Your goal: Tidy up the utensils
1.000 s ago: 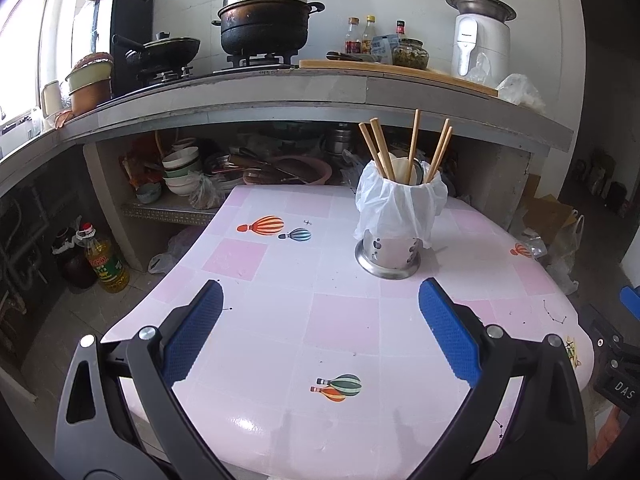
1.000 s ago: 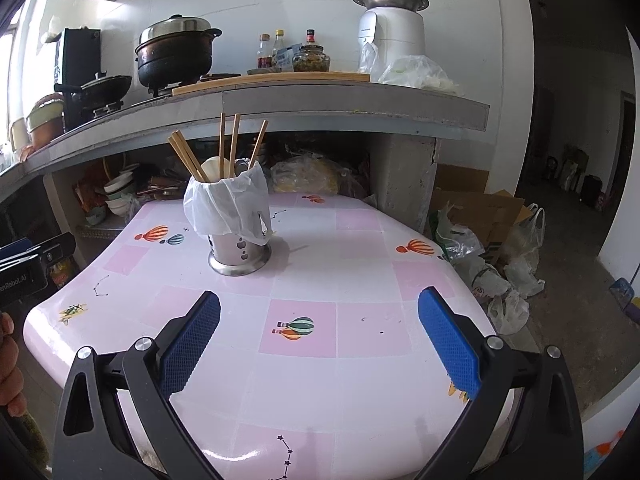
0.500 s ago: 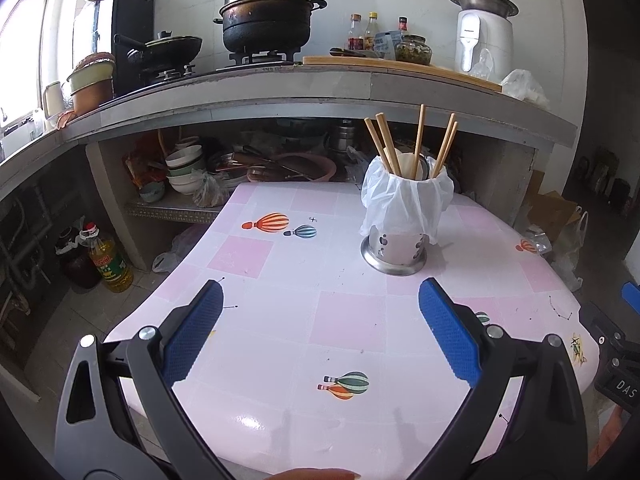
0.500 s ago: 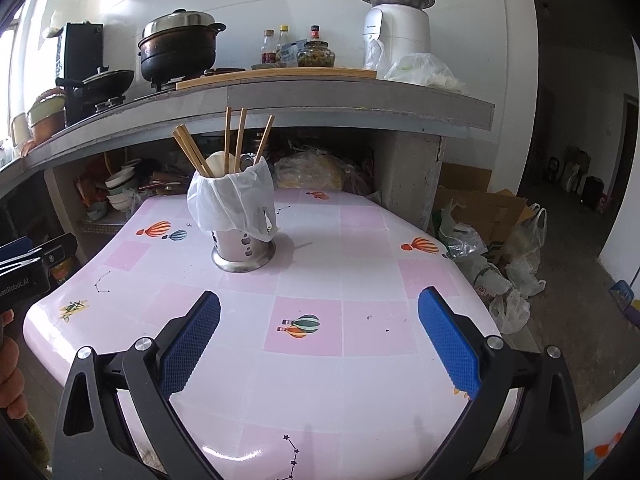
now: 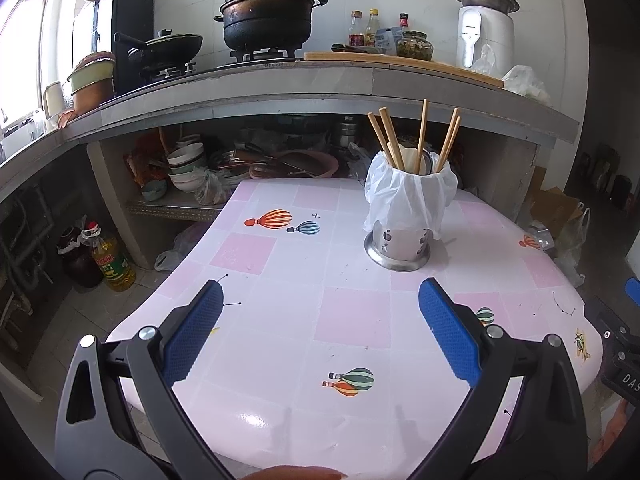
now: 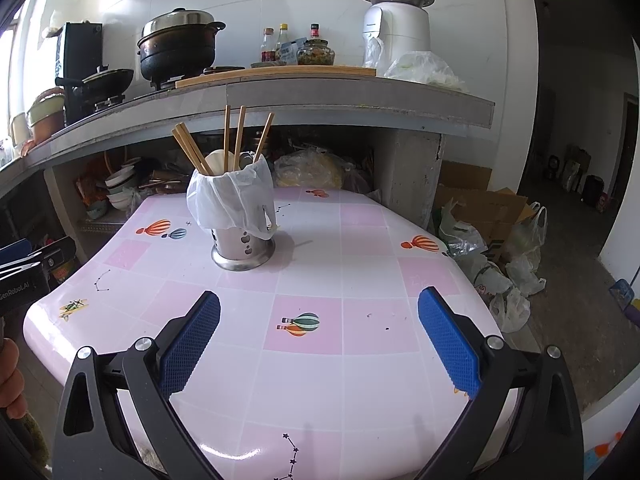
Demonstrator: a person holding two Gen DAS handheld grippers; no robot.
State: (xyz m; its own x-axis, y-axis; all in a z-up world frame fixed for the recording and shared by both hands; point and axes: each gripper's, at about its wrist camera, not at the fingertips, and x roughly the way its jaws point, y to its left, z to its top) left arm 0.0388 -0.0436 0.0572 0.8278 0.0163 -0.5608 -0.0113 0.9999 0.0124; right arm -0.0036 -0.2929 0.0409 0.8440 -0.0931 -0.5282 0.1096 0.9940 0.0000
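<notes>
A steel utensil holder (image 5: 400, 244) (image 6: 243, 249) lined with a white plastic bag stands on the pink-and-white tiled table (image 5: 304, 304) (image 6: 360, 256). Several wooden chopsticks (image 5: 390, 140) (image 6: 228, 136) and a pale spoon (image 6: 218, 160) stick up out of it. My left gripper (image 5: 320, 332) is open above the table's near edge, well short of the holder, with nothing between its blue pads. My right gripper (image 6: 320, 336) is open too and holds nothing; the holder stands beyond it to the left.
A concrete counter (image 5: 320, 80) behind the table carries a black pot (image 5: 266, 16), a wok, bottles and a white appliance (image 6: 396, 28). Bowls are stacked on the shelf below (image 5: 186, 168). An oil bottle (image 5: 110, 260) stands on the floor at left; bags and cardboard (image 6: 492, 232) lie at right.
Both grippers have pulled back and risen slightly, so the holder sits a little lower and farther in each view. Both stay open.
</notes>
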